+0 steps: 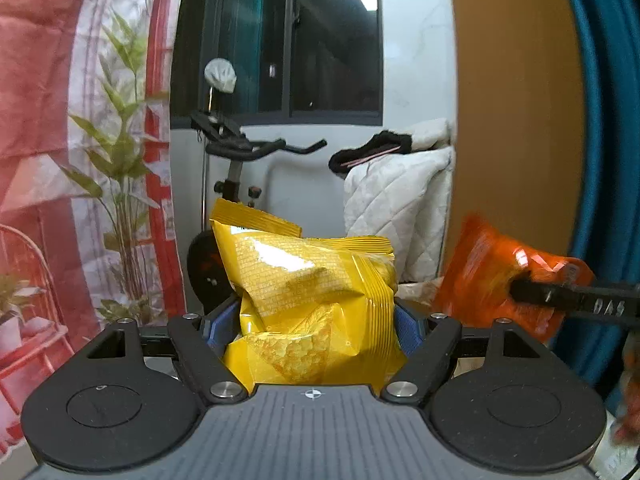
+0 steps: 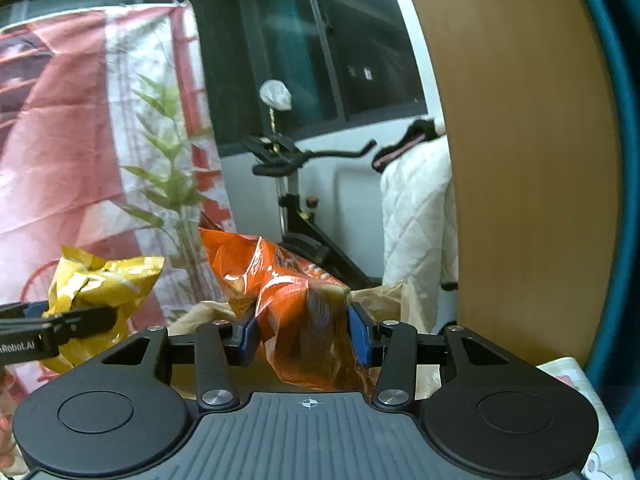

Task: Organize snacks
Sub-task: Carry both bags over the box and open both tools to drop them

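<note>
Snack packets held aloft, one per gripper. The left gripper (image 1: 318, 320) is clenched on a yellow snack bag (image 1: 312, 300), its blue pads (image 1: 408, 326) pressing the bag's two sides across its puffed middle; the wide stance of the jaws follows from the bag's bulk rather than from any release. The right gripper (image 2: 304, 332) grasps an orange snack bag (image 2: 296, 300) in the same manner, its blue pads (image 2: 360, 338) pinching a narrower, crumpled waist, so these jaws stand closer together. Each grip falls on the body of the packet, not on a sealed edge, which probably keeps the slippery film from sliding out while it is carried.

Both bags hang clear of any surface: no worktop lies beneath them in either view, only the room behind, with an exercise bike (image 1: 240, 152), a quilted white cover (image 1: 396, 200) and a printed red hanging (image 1: 36, 80). A crumpled brown paper bag (image 2: 384, 296) shows low behind the orange packet; whether it is the intended container cannot be told.

Both grippers point nearly level, dipping slightly, side by side and close together: the orange packet appears at the right edge of the left wrist view, the yellow one at the left edge of the right wrist view. A wooden panel (image 2: 520, 140) stands near on the right.
</note>
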{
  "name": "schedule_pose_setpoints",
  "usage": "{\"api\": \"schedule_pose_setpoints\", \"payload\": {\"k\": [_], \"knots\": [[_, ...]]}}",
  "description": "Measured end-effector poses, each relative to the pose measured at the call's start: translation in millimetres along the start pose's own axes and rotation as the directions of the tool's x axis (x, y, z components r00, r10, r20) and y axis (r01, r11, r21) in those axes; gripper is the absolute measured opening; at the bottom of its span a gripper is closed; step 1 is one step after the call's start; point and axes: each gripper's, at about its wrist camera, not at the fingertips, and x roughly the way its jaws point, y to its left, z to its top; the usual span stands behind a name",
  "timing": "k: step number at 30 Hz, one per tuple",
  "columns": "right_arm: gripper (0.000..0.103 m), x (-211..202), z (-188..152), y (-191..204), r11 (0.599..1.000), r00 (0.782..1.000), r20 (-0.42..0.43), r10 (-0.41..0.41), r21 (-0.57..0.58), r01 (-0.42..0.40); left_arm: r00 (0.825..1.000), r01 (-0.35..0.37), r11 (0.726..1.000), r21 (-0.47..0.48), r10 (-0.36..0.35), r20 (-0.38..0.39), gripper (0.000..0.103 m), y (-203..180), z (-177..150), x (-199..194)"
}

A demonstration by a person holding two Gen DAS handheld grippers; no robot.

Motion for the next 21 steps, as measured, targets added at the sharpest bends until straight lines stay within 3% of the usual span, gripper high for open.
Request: {"api": "schedule_pose_setpoints", "payload": {"k": [6, 12, 16, 21], "knots": [[0.041, 66, -5, -1, 0.999, 0.998, -0.059, -0.034, 0.006, 0.034, 0.999, -0.015, 1.000, 0.018, 0.016, -0.052, 0.080, -4, 4, 54], [0.043, 93, -21, -4, 0.996, 0.991, -0.107, -0.078, 0.037, 0.083, 0.993, -0.007, 1.000, -0.026, 0.004, -0.119, 0.082, 3, -6, 83], [0.062, 91, -31, -8, 0.995, 0.989, -0.126, -0.084, 0.040, 0.090, 0.990, 0.006, 0.999, -0.038, -0.012, -0.142, 0.090, 9, -16, 82], [0.075, 73, -37, -7, 0.996, 0.989, -0.119, -0.089, 0.019, 0.092, 0.988, 0.008, 0.999, -0.033, -0.013, -0.154, 0.090, 13, -19, 70]]}}
